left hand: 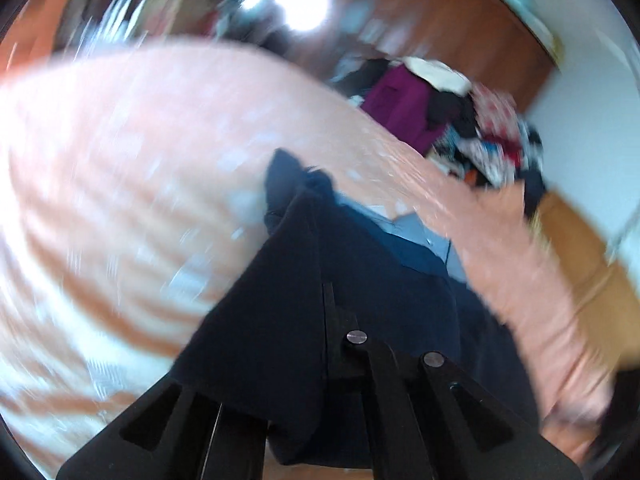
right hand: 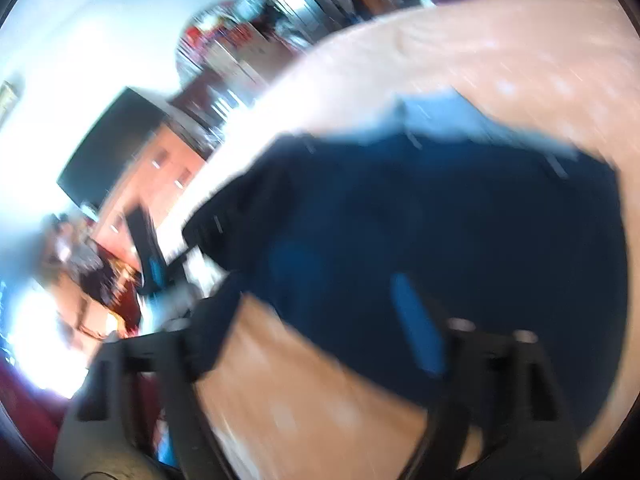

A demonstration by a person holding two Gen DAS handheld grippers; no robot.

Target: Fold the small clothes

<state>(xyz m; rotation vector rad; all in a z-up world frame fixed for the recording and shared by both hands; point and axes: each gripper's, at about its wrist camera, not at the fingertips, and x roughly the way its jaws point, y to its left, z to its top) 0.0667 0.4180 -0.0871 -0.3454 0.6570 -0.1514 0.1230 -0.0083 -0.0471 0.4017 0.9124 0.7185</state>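
Swinging hard, both views smeared, we have the navy garment [left hand: 360, 280] draped over the left gripper [left hand: 312, 216], whose fingers look pinched on a fold of it, while the right gripper [right hand: 320, 320] sits at the cloth's near edge and we cannot tell how its jaws stand. Most of the garment lies on the peach bedspread [left hand: 120, 160], a paler blue part [right hand: 440, 120] at its far end, so its long axis seems to run away from us toward the clothes pile [left hand: 480, 132]. We'd keep both corners level and taut and lay the fold down square
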